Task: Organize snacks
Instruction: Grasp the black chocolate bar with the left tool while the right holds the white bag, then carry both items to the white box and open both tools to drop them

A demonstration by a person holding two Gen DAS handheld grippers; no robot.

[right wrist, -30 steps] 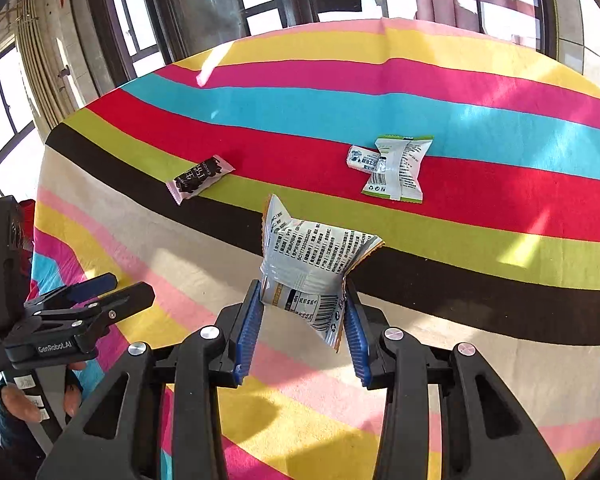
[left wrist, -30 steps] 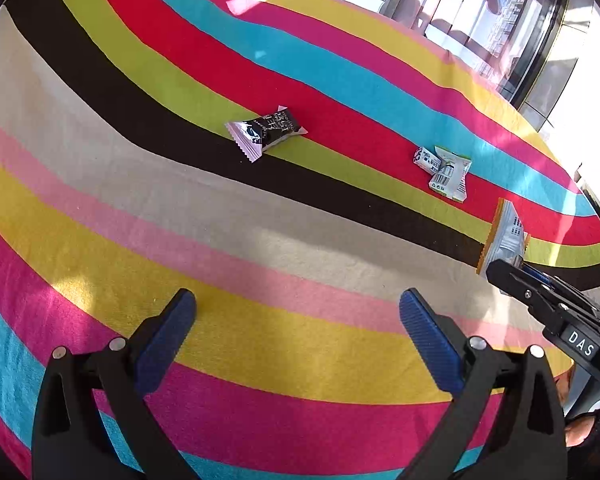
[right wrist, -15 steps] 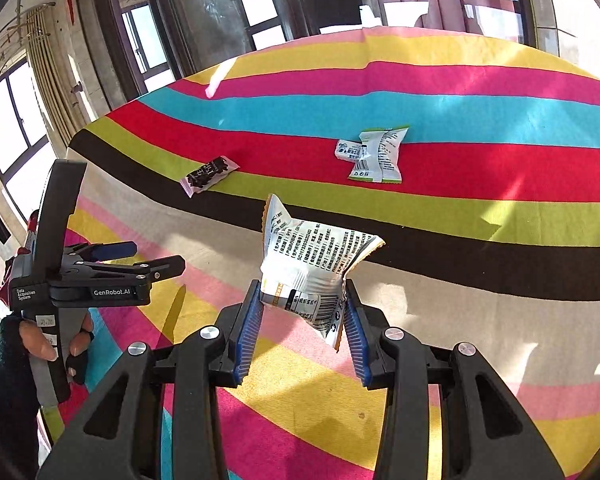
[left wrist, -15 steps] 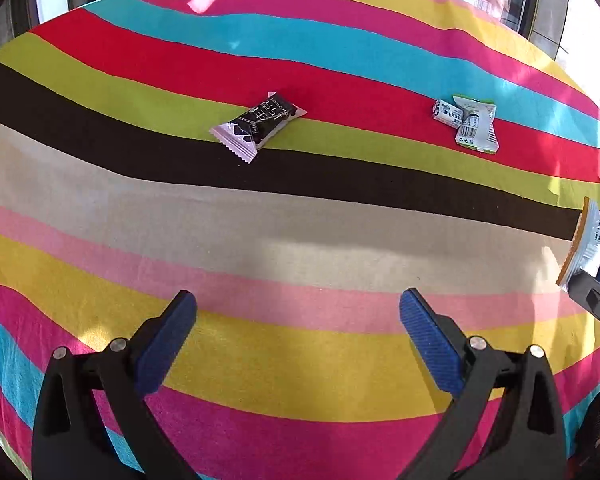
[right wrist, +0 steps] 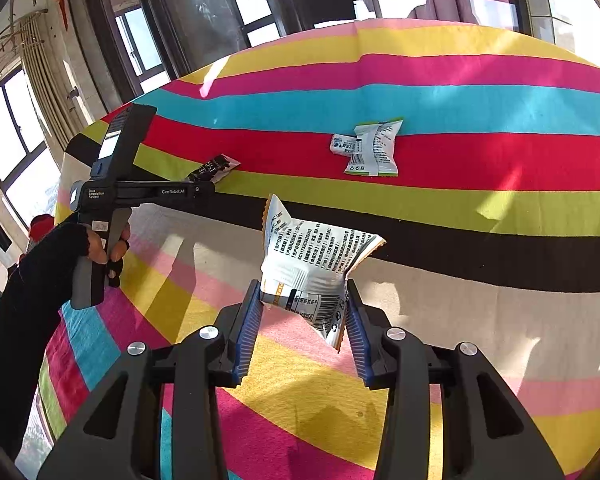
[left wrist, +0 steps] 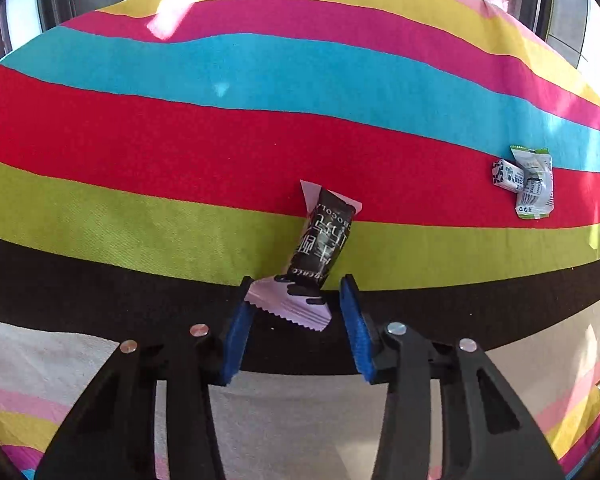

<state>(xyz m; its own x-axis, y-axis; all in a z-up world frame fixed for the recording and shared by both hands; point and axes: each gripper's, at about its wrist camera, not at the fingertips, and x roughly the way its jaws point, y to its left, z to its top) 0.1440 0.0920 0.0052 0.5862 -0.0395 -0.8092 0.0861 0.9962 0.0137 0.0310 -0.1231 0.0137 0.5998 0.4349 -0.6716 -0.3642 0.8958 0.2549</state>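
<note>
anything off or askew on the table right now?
Nothing spilled or torn. Two small things: the green-edged packet lies partly on top of a smaller white one, and the chocolate bar sits diagonally across the stripes, its crimped end between the left gripper pads.
</note>
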